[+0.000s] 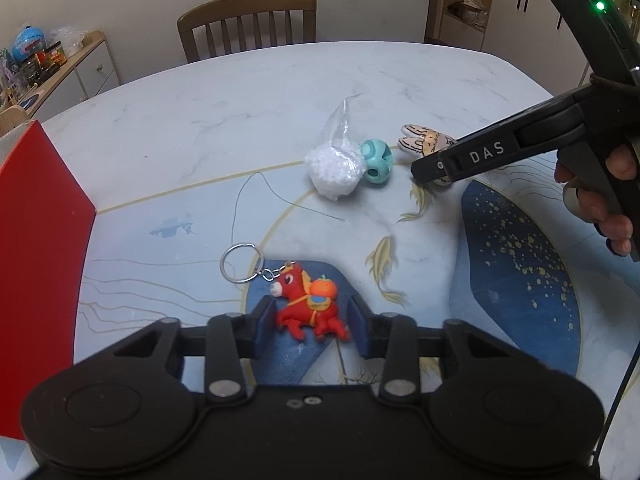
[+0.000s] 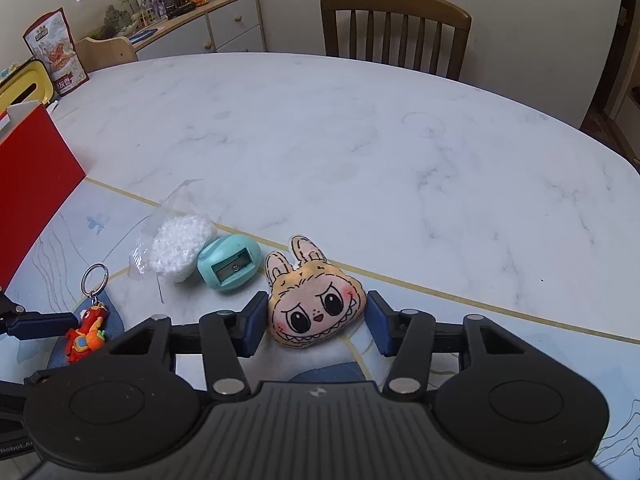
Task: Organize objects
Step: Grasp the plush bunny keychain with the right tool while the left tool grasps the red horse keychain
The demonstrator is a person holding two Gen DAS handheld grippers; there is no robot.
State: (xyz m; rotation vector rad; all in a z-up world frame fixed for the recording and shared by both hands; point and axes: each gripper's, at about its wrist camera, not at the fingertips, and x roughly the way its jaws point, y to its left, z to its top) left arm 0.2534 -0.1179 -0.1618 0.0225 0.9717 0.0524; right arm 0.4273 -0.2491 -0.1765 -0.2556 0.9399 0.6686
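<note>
A red horse keychain [image 1: 310,306] with a metal ring [image 1: 240,262] lies on the patterned table mat [image 1: 516,256]. My left gripper [image 1: 311,328] is open, with one blue pad on each side of the horse and close to it. A beige plush bunny face [image 2: 316,306] lies flat on the mat. My right gripper [image 2: 316,326] is open and straddles it, its pads at the plush's edges without squeezing it. In the left wrist view the right gripper [image 1: 426,170], held by a hand [image 1: 616,216], covers part of the plush [image 1: 424,142].
A clear bag of white beads [image 2: 180,248] and a teal pencil sharpener [image 2: 229,264] lie just left of the plush. A tall red box [image 1: 36,240] stands at the table's left edge. A thin wire [image 1: 256,200] lies on the mat. A wooden chair [image 2: 396,28] is behind the table.
</note>
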